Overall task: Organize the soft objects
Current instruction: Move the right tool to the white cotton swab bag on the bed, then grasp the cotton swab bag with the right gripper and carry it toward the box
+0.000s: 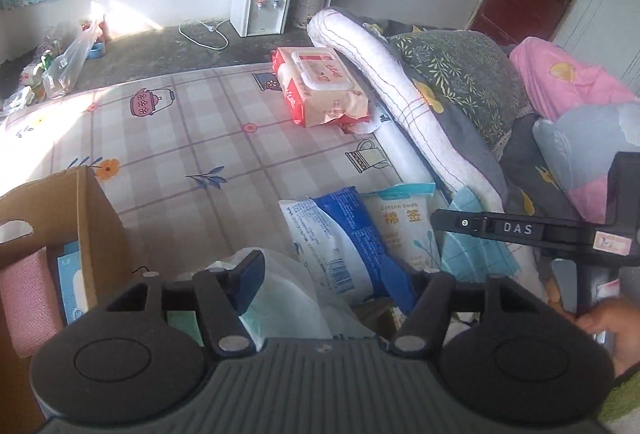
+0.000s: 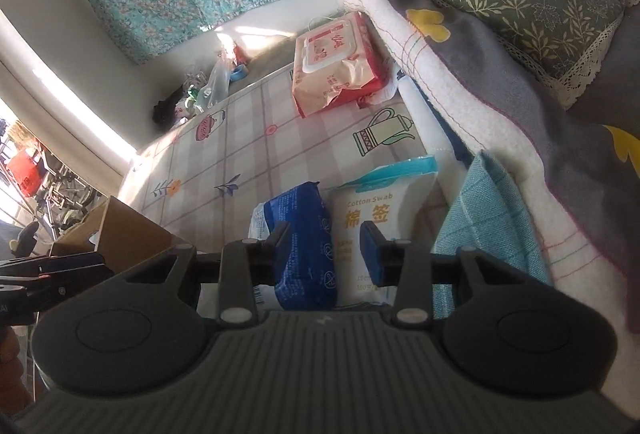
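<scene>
My left gripper (image 1: 328, 282) is open over a white plastic bag (image 1: 280, 298) on the bed, its left pad against the bag and nothing held. A blue-and-white soft pack (image 1: 344, 238) and a cotton swab bag (image 1: 404, 230) lie just beyond. My right gripper (image 2: 326, 250) is open, with the blue pack (image 2: 304, 234) and the cotton swab bag (image 2: 372, 222) between and beyond its fingers; I cannot tell if they touch. A pink wet-wipes pack (image 2: 332, 65) lies farther up the bed. A cardboard box (image 1: 92, 218) with a pink cloth roll (image 1: 24, 298) stands at the left.
A folded blue cloth (image 2: 488, 218) lies right of the swab bag. Rolled blankets (image 1: 404, 101) and pillows (image 1: 464, 73) pile along the bed's right side. A water dispenser (image 1: 262, 5) and plastic bags (image 1: 68, 61) are on the floor beyond the checked mattress (image 1: 192, 129).
</scene>
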The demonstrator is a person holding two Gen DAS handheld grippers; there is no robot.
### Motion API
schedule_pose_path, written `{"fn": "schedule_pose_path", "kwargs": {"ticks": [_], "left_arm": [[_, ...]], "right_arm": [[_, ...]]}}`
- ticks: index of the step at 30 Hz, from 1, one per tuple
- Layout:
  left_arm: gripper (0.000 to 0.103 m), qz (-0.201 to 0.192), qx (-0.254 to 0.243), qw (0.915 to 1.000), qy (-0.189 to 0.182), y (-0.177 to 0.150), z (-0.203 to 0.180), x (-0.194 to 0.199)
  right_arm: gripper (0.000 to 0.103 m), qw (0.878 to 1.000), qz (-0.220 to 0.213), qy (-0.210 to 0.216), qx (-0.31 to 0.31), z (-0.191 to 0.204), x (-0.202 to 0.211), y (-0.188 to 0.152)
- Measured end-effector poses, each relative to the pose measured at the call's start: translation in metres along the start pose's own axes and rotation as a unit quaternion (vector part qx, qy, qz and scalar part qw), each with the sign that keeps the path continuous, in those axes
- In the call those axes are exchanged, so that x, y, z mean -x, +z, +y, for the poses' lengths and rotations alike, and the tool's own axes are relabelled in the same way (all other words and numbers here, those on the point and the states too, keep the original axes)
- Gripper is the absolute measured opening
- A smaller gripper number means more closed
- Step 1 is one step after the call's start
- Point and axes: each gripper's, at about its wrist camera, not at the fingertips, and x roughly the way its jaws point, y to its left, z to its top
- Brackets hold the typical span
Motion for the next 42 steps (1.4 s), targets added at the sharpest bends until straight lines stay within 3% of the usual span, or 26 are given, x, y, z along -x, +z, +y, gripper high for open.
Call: {"fn": "schedule_pose_path", "kwargs": {"ticks": [4,9,11,13,15,17,22,29,35,42], "left_arm": [[0.065,0.023,-0.003,0.9997,-0.01,-0.004,-0.013,-0.017],[0.065,0.042,-0.006,0.9991,-0.001,-0.009,-0.009,-0.024],[0.065,0.044,0.0,0.999,0.003,-0.01,-0.005,-0.024],[0.065,0.045,0.005,0.9989,0.005,-0.01,-0.001,-0.023],[0.065,0.045,0.012,0.9989,0.005,-0.011,0.003,-0.021],[0.065,0.043,0.014,0.999,0.002,-0.012,0.005,-0.017],[0.066,0.033,0.011,0.9994,-0.007,-0.016,0.007,-0.009],[0.068,0.004,-0.003,0.999,-0.044,-0.019,0.0,0.008],[0.072,-0.037,-0.043,0.9946,-0.087,-0.022,-0.014,0.027],[0.081,-0.058,-0.082,0.9858,-0.135,-0.032,-0.026,0.049]], "right_arm": [[0.037,0.998,0.045,-0.038,0.018,-0.006,-0.041,0.013],[0.04,0.995,0.091,-0.046,0.012,-0.014,-0.076,0.021],[0.052,0.994,0.104,-0.044,0.003,-0.017,-0.089,0.023],[0.058,0.993,0.11,-0.033,-0.016,-0.023,-0.1,0.024],[0.054,0.994,0.099,-0.028,-0.021,-0.022,-0.101,0.025],[0.035,0.996,0.088,-0.011,-0.024,-0.021,-0.097,0.025],[0.023,0.999,0.045,-0.007,-0.017,-0.016,-0.073,0.022],[0.019,0.999,-0.033,0.019,-0.017,-0.007,-0.018,0.02],[0.018,0.992,-0.063,0.104,-0.031,0.001,0.046,0.011],[0.018,0.973,-0.032,0.223,-0.047,0.018,0.102,-0.02]]}}
